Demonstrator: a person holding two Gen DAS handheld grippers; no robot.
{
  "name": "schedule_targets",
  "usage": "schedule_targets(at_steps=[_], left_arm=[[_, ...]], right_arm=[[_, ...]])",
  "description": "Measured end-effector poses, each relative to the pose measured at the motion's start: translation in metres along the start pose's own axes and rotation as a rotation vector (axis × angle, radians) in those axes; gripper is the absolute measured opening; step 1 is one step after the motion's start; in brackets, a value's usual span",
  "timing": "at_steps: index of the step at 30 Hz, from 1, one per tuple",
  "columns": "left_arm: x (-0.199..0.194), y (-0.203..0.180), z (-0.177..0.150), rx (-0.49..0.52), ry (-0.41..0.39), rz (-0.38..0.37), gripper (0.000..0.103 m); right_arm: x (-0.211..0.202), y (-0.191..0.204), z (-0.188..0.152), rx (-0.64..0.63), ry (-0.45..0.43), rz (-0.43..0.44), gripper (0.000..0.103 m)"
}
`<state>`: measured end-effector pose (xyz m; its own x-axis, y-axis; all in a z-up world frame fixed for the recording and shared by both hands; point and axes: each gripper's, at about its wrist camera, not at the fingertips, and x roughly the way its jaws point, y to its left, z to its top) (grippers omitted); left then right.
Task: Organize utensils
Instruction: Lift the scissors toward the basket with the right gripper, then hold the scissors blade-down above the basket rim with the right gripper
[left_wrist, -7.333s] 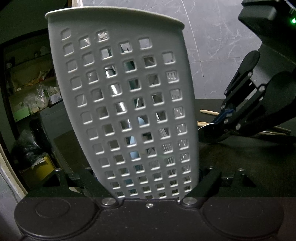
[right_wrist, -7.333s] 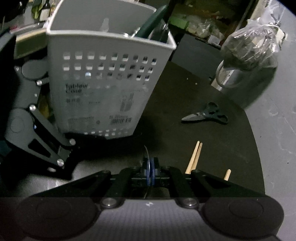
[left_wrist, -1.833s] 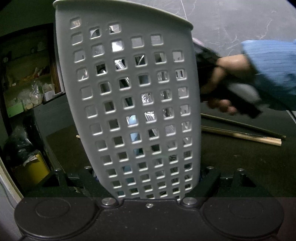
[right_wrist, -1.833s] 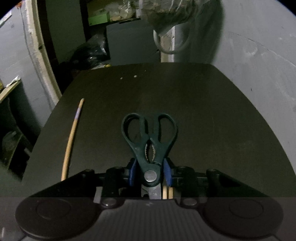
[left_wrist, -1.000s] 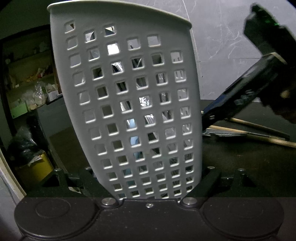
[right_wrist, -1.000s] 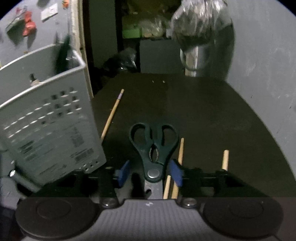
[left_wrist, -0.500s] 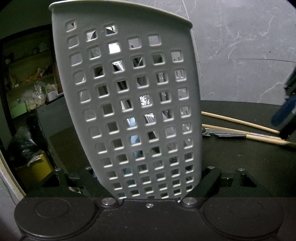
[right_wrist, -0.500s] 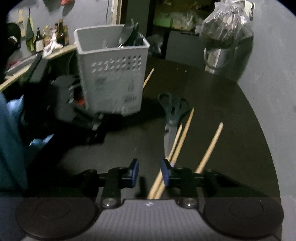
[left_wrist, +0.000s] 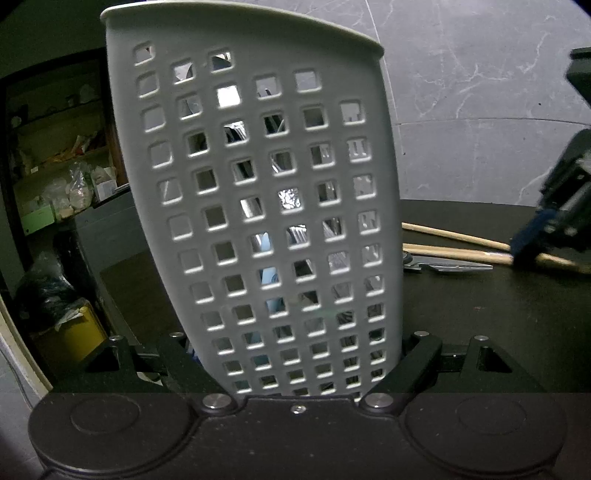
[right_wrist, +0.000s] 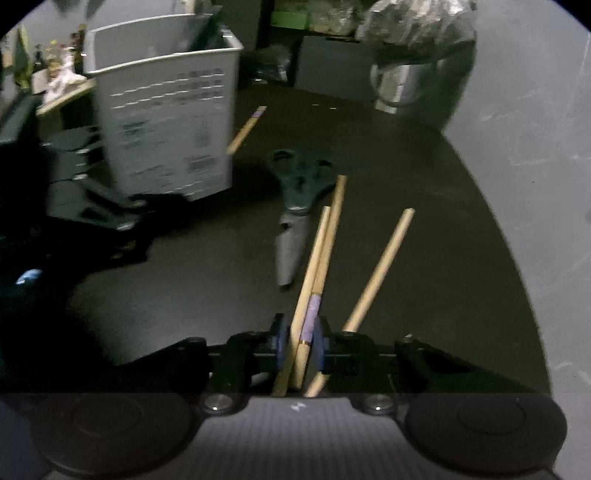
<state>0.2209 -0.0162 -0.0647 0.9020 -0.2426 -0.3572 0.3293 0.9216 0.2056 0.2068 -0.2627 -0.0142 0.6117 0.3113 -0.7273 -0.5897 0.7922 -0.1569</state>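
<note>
Your right gripper (right_wrist: 300, 345) has just been closing its jaws around two wooden chopsticks (right_wrist: 320, 251) lying on the dark table (right_wrist: 424, 177), scissors (right_wrist: 295, 206) just beside them, while your left gripper (left_wrist: 295, 363) clamps the grey utensil basket (left_wrist: 258, 184).

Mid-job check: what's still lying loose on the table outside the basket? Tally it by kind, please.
Chopsticks: 4 (a pair lying together, one to their right, one by the basket at)
Scissors: 1
Total: 5
</note>
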Motion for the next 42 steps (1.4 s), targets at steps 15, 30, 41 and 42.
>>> schedule_targets(at_steps=[15,30,41,42], left_arm=[[0.002,0.0,0.003,0.003,0.004,0.005,0.086],[0.0,-0.001,0.004,0.004,0.002,0.005,0.085],[0.0,0.001,0.002,0.002,0.001,0.003,0.085],[0.0,0.001,0.002,0.003,0.001,0.004,0.085]], right_arm=[[0.045,-0.032,0.078,-0.041,-0.189,0.027,0.039],[0.115,-0.035,0.117,0.12,-0.059,0.115,0.032],[0.066,-0.012,0.078,0.1,0.011,0.127,0.035],[0.066,-0.012,0.078,0.099,0.011,0.126,0.036]])
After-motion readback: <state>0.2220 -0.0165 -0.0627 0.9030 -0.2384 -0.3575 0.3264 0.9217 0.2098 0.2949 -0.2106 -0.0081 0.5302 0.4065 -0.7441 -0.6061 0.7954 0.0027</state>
